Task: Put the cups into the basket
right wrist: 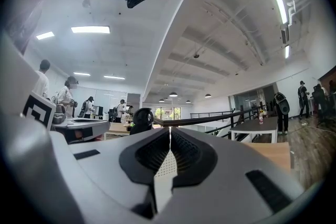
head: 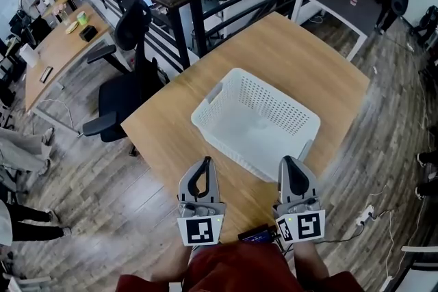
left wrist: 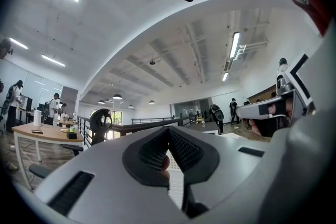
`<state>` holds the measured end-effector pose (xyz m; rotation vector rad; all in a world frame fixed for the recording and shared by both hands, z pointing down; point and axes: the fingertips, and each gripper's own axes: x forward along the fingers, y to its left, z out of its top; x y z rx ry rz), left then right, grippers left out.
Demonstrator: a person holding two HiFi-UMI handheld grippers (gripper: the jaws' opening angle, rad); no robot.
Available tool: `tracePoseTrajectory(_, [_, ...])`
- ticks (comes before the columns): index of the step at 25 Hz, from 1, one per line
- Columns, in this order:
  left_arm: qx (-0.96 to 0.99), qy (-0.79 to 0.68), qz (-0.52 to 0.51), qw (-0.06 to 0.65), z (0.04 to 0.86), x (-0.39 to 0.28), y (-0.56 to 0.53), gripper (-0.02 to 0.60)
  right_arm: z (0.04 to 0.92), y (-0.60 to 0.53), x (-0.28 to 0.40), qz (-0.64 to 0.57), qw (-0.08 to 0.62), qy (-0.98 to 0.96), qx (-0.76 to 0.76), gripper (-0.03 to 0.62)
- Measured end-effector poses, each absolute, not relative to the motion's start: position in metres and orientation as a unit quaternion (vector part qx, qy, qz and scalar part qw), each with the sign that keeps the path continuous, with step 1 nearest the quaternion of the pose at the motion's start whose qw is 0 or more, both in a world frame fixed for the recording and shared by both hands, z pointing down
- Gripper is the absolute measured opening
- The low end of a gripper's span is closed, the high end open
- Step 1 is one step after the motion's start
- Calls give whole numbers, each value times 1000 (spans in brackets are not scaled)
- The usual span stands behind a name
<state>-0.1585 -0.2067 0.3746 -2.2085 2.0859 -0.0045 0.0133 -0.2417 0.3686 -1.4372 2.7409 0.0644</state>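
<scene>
left gripper (head: 207,162) closed | right gripper (head: 287,161) closed | basket (head: 254,121) on table (head: 287,44)

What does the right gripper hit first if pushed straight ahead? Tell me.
Most likely the near wall of the white basket, just in front of the shut right gripper. Height is hard to judge; it might pass over the rim instead.

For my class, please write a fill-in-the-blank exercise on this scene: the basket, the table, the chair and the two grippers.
1. The white basket stands on a ____ table.
2. The inside of the basket is ____.
3. The jaws of the left gripper and the right gripper are both ____.
4. In the head view, the black office chair stands on the table's ____ side.

Missing words: wooden; empty; shut; left.
</scene>
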Motion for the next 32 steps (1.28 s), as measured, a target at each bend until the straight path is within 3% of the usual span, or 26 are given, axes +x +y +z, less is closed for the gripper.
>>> tracePoseTrajectory(12, [-730,680,0,70,369,-155,-202,8,370,-238,11,32,14,884,-467,12])
tracePoseTrajectory(32, [-731,681,13,38,375,-152,-202,8,370,-237,12,33,16,884,-466,11])
